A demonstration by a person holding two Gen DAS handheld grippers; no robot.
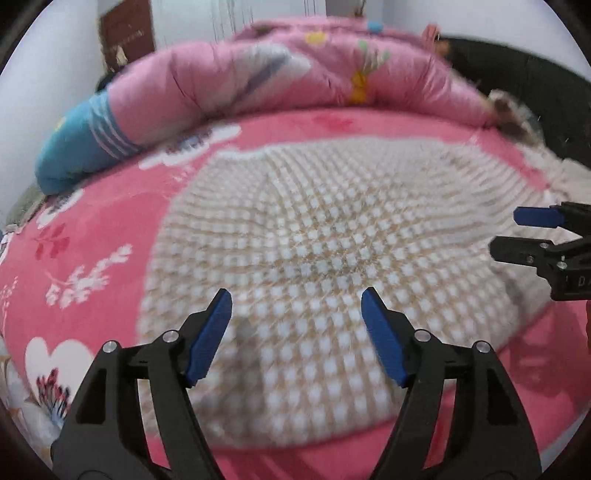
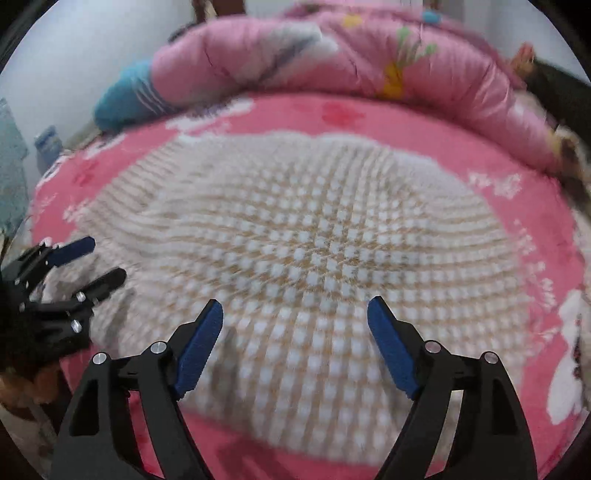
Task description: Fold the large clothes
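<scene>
Here we are over the bed, and spread flat across its pink flowered sheet is the garment, a fuzzy white and beige checked piece that fills the middle of both views. Its near edge lies close to the front of the bed, its far edge reaches towards the rolled quilt, pink with a blue striped end, which runs along the back of the mattress.

The left tongs hang above the near part of the garment, blue pads spread wide, nothing between them. Over in the right wrist view the right tongs do the same: wide apart, empty, poised above the checked cloth near its front edge.

Each pair shows up in the other's camera too. From the left wrist, the right tongs come in at the right-hand edge, sideways over the garment's right side, fingers apart. From the right wrist, the left tongs sit at the left-hand edge over the garment's left side, also parted.

Both views are smeared with blur, so I cannot tell whether any pad touches the cloth. A white wall stands behind the bed, with something dark beyond the quilt's right end, and a brown panel shows at the back left
</scene>
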